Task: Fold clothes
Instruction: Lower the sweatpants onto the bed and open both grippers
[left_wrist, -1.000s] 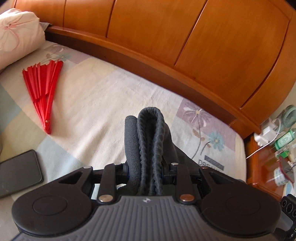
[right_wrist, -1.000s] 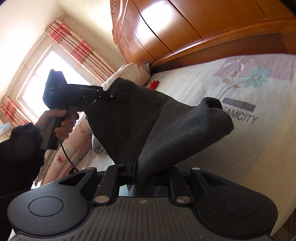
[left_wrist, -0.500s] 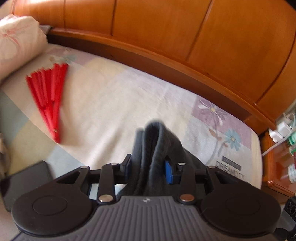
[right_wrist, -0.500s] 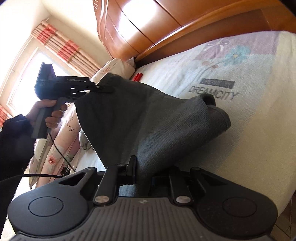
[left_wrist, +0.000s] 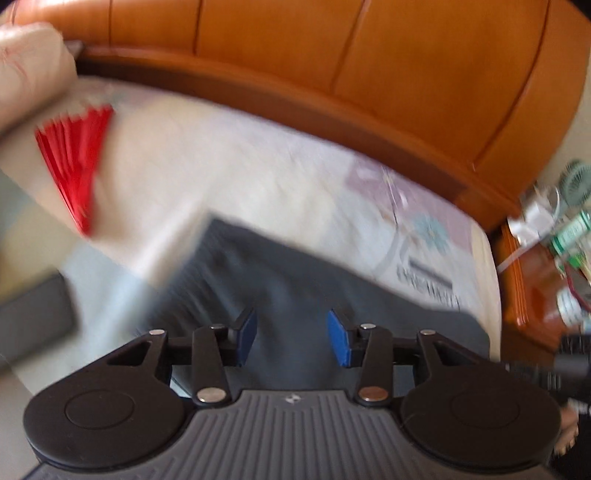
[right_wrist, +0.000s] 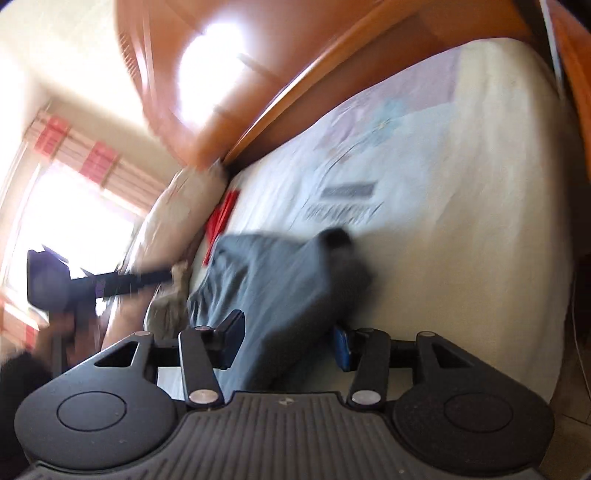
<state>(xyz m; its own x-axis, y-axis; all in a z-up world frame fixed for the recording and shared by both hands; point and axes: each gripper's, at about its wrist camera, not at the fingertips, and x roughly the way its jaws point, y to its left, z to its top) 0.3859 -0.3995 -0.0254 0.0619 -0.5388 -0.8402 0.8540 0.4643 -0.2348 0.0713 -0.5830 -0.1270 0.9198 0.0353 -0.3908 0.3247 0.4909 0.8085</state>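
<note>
Both frames blurred. Dark grey garment (left_wrist: 295, 273) lies on the bed sheet (left_wrist: 229, 177) (red folding fan (left_wrist: 74, 162) nearby). Left gripper (left_wrist: 291, 338) and right gripper (right_wrist: 286, 343) jaws apart, opening, cloth between, pads not pressing it.

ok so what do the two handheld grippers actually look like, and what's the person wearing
Both the left gripper and right gripper are black: round discs either side, a ribbed grey centre plate, silver rivets and blue finger pads. The left gripper has a pistol-style handle. The person's sleeve is black.
</note>
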